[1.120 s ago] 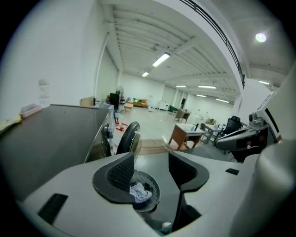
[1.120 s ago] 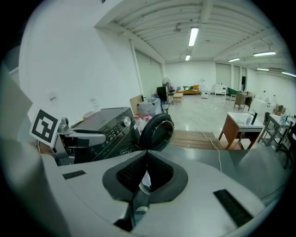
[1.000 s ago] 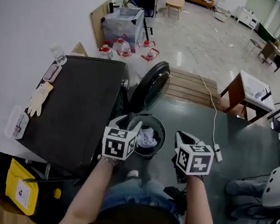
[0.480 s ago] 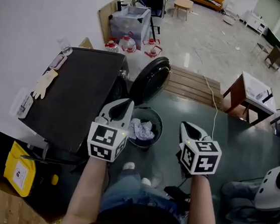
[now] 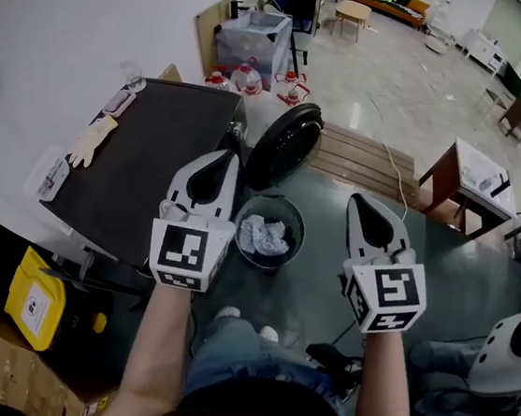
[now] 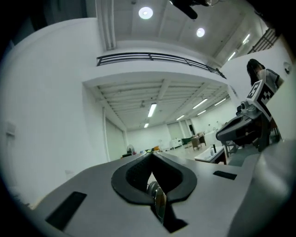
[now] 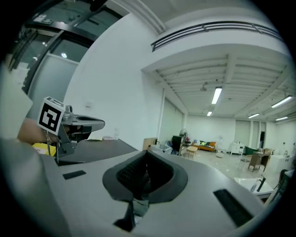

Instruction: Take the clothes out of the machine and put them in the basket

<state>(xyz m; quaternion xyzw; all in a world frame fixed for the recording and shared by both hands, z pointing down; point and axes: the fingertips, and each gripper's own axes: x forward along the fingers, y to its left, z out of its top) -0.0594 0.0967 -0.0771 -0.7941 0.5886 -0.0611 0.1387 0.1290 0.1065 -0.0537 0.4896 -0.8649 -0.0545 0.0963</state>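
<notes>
Beside the machine (image 5: 143, 169), pale clothes (image 5: 262, 235) lie inside the basket (image 5: 299, 238).

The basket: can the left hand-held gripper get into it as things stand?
Probably yes. The basket sits open-topped just right of the left hand-held gripper, nothing between them; the gripper would only need to tip down, and open its shut jaws.
</notes>
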